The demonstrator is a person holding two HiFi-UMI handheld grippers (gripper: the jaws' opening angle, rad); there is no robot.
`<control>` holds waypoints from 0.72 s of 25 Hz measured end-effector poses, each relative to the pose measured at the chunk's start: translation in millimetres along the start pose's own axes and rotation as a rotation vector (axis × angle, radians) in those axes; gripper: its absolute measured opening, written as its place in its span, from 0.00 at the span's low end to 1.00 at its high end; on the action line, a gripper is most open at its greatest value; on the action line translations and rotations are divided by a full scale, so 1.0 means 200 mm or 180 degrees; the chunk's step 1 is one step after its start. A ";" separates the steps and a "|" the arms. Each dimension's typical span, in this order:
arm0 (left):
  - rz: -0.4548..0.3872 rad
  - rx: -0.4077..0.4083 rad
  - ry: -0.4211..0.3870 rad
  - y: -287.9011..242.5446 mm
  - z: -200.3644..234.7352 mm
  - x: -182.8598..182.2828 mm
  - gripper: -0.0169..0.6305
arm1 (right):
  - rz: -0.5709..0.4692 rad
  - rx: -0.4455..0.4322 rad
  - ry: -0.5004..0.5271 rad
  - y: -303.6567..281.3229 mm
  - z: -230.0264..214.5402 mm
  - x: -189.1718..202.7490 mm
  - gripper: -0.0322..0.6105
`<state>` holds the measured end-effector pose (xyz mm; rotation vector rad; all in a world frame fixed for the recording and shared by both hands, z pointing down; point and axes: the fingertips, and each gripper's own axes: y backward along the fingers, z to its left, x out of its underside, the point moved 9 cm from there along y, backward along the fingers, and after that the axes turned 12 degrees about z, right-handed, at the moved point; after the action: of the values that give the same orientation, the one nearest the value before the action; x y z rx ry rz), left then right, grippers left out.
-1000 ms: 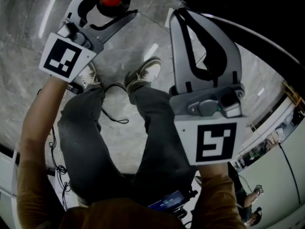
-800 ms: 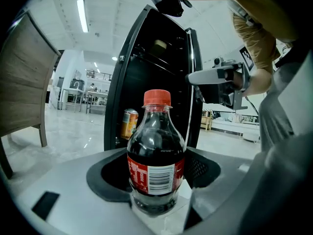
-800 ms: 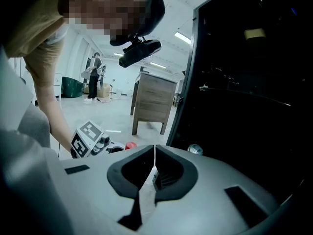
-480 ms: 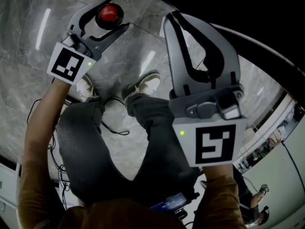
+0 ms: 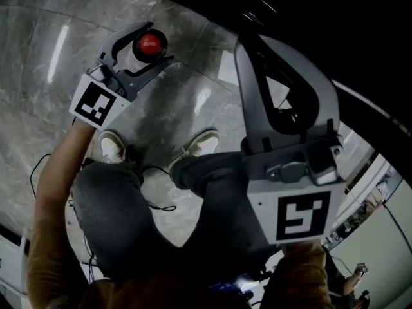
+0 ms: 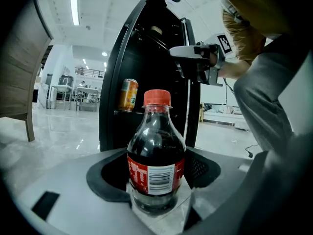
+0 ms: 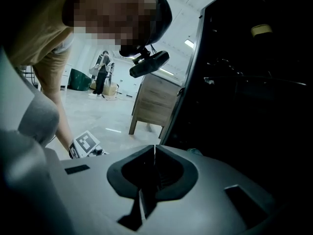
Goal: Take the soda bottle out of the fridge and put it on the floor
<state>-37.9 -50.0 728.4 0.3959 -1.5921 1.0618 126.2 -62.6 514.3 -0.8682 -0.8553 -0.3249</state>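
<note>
**One bottle gripped, clear of the fridge**

The left gripper has its jaws clamped on one soda bottle, upright with its red cap on top, outside the fridge and above the floor. The right gripper has its jaws pressed together with nothing between them. One orange can sits on a fridge shelf. Two shoes stand on the marble. Compared with a second ago, the left gripper and bottle look smaller in the head view, so they are probably lower. The grip is unchanged.
</note>
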 end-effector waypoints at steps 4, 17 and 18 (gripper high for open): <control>-0.0006 0.0032 -0.0043 -0.06 0.03 0.08 0.50 | -0.0022 0.0017 0.0083 -0.04 -0.04 0.05 0.06; -0.0266 -0.0005 0.0024 -0.32 0.13 0.30 0.50 | -0.0120 0.0226 0.0206 -0.24 -0.11 0.14 0.06; -0.0265 -0.0006 0.0026 -0.33 0.14 0.31 0.50 | -0.0124 0.0240 0.0206 -0.24 -0.11 0.15 0.06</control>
<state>-25.1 -90.4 813.3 0.4522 -1.5562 0.9972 128.4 -107.3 555.5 -0.7679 -0.8203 -0.3509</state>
